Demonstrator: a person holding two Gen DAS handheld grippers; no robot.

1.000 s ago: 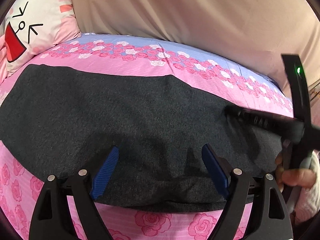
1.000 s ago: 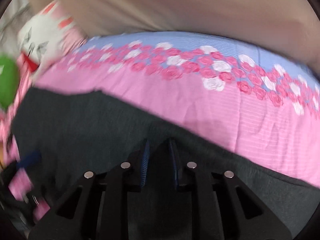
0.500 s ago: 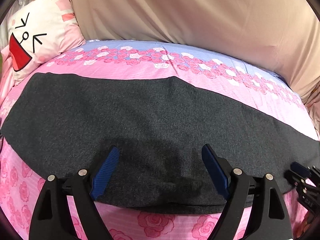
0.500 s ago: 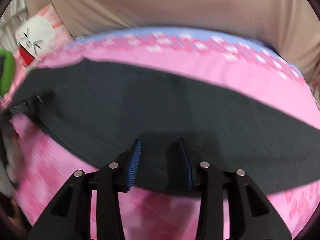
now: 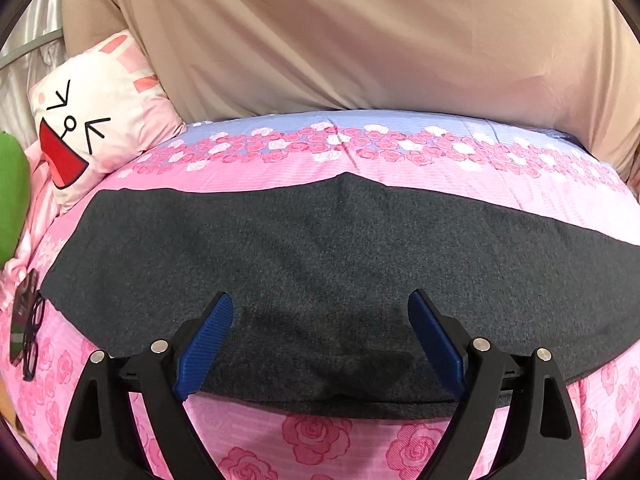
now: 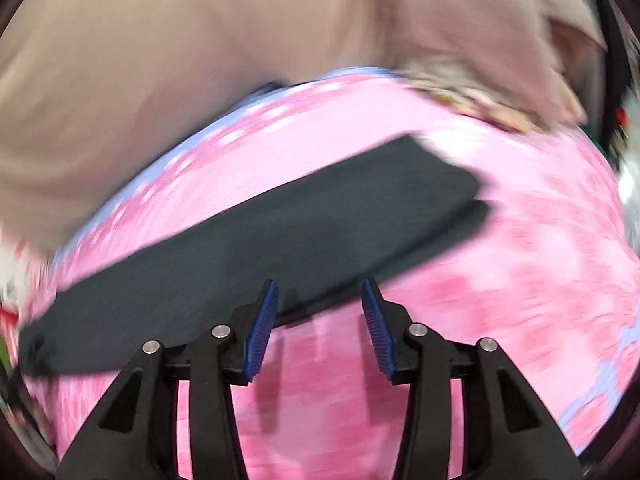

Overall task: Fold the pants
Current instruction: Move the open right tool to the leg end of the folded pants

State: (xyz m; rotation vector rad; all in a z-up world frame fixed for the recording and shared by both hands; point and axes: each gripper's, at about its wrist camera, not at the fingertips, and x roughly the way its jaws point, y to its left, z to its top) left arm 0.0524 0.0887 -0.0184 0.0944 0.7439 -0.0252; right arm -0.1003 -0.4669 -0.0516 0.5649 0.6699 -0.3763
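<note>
**Pants flat on the bed**

The dark grey pants lie spread along the pink rose bedspread. My left gripper hovers over them, fingers wide and opening. My right gripper is opening too, holding nothing.

Rabbit-face pillow (plus eyeglasses) on rose-print bedspread

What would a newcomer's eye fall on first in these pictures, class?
The dark grey pants come first, laid flat in a long strip across the pink rose-print bedspread. Next come the blue-padded left tongs, open above the pants' near edge. A white cartoon-face pillow sits at the far left, against the beige wall cloth.
</note>
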